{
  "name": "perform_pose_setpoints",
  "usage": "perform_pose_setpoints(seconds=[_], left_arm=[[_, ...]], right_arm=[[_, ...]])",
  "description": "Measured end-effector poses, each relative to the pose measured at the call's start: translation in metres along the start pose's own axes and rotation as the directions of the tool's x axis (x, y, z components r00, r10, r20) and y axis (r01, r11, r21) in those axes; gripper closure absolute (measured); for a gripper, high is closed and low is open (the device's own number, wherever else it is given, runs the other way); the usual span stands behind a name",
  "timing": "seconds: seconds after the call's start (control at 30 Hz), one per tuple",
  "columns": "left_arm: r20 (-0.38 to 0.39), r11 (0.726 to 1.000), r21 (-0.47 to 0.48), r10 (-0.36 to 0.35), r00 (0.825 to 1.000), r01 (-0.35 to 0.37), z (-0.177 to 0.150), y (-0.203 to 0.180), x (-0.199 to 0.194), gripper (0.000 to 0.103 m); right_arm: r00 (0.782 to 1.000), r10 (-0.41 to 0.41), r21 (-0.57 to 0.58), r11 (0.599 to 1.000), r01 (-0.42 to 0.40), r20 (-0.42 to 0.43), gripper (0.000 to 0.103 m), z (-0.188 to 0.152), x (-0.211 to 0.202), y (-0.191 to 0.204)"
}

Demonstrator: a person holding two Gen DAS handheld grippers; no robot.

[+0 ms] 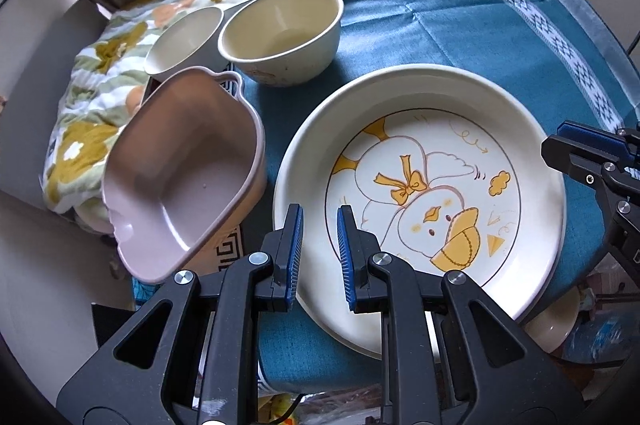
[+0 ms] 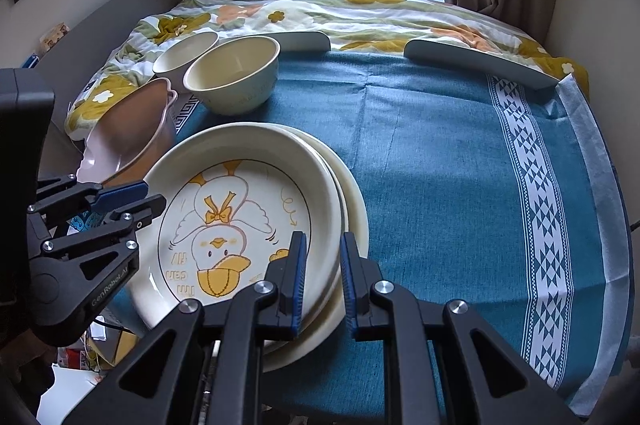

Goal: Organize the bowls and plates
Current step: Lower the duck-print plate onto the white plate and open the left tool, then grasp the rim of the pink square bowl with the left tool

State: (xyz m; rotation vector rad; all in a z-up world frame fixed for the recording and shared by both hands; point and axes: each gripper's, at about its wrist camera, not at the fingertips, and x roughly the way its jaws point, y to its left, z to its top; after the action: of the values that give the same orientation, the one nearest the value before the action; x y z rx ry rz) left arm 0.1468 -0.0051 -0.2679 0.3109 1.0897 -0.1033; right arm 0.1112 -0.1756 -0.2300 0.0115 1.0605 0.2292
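Two stacked plates lie on the blue-clothed surface (image 2: 440,153), the duck plate (image 1: 420,201) on top of a plain plate (image 2: 356,213). Left of them sit a tilted pink dish (image 1: 180,177), a cream bowl (image 1: 280,37) and a smaller bowl (image 1: 184,39). Both the left gripper (image 1: 319,225) and right gripper (image 2: 323,249) hover with fingers spread, holding nothing.

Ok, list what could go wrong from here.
1. The duck plate sits off-centre on another plate, near the table edge; a nudge from the right gripper could slide the stack off.
2. The pink dish sits tilted at the table's left edge and could tip.
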Motion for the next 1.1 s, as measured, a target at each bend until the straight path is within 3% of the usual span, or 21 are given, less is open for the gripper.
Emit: perform_pose_setpoints(seconds=[0.23,0.27,0.3,0.33,0.37,0.4,0.43,0.5,0.57,0.67,0.8,0.9,1.03,1.1], left_arm=[[0.105,0.992,-0.108,-0.050,0.993,0.061,0.013,0.022,-0.054,0.087],[0.119,0.990,-0.127,-0.051,0.992,0.066,0.016,0.027,-0.062,0.087],[0.130,0.986,-0.147,-0.056,0.990,0.075,0.017,0.032,-0.069,0.087],[0.138,0.982,-0.167,-0.060,0.989,0.083,0.018,0.037,-0.075,0.085],[0.149,0.978,-0.189,-0.063,0.987,0.091,0.019,0.042,-0.082,0.083],[0.158,0.974,-0.207,-0.057,0.986,0.089,0.019,0.045,-0.088,0.073],[0.168,0.971,-0.223,-0.048,0.985,0.086,0.018,0.049,-0.093,0.042],[0.198,0.963,-0.259,-0.026,0.980,0.078,0.017,0.056,-0.105,0.000],[0.231,0.952,-0.299,-0.002,0.973,0.073,0.014,0.063,-0.118,0.000],[0.208,0.938,-0.342,0.027,0.978,0.047,0.010,0.073,-0.126,0.000],[0.197,0.897,-0.434,0.007,0.980,0.081,-0.007,0.095,-0.127,0.000],[0.183,0.847,-0.521,-0.014,0.983,0.109,-0.027,0.118,-0.120,0.000],[0.184,0.741,-0.651,-0.058,0.981,0.166,-0.050,0.157,-0.105,0.001],[0.178,0.707,-0.683,-0.079,0.981,0.181,-0.056,0.172,-0.093,0.001]], right_arm=[[0.994,0.081,0.058,0.995,-0.085,0.068,0.084,0.024,-0.031,-0.017],[0.992,0.087,0.059,0.994,-0.093,0.089,0.064,0.028,-0.037,-0.019],[0.988,0.101,0.057,0.993,-0.108,0.116,0.026,0.034,-0.045,-0.021],[0.983,0.117,0.054,0.991,-0.125,0.144,0.006,0.038,-0.053,-0.022],[0.976,0.131,0.047,0.989,-0.141,0.173,0.000,0.043,-0.060,-0.023],[0.972,0.140,0.038,0.988,-0.150,0.191,0.000,0.047,-0.065,-0.023],[0.968,0.146,0.027,0.988,-0.154,0.204,0.000,0.052,-0.070,-0.023],[0.960,0.170,-0.001,0.985,-0.174,0.222,0.000,0.061,-0.076,-0.020],[0.953,0.192,-0.031,0.981,-0.190,0.235,0.000,0.069,-0.079,-0.018],[0.943,0.242,-0.079,0.970,-0.230,0.230,0.000,0.077,-0.076,-0.012],[0.932,0.310,-0.174,0.944,-0.279,0.186,0.000,0.089,-0.062,0.005],[0.945,0.317,-0.241,0.926,-0.290,0.081,0.000,0.099,-0.047,0.025],[0.943,0.331,-0.274,0.911,-0.309,0.037,0.000,0.110,-0.030,0.050],[0.935,0.354,-0.277,0.897,-0.344,-0.016,0.000,0.117,-0.012,0.063]])
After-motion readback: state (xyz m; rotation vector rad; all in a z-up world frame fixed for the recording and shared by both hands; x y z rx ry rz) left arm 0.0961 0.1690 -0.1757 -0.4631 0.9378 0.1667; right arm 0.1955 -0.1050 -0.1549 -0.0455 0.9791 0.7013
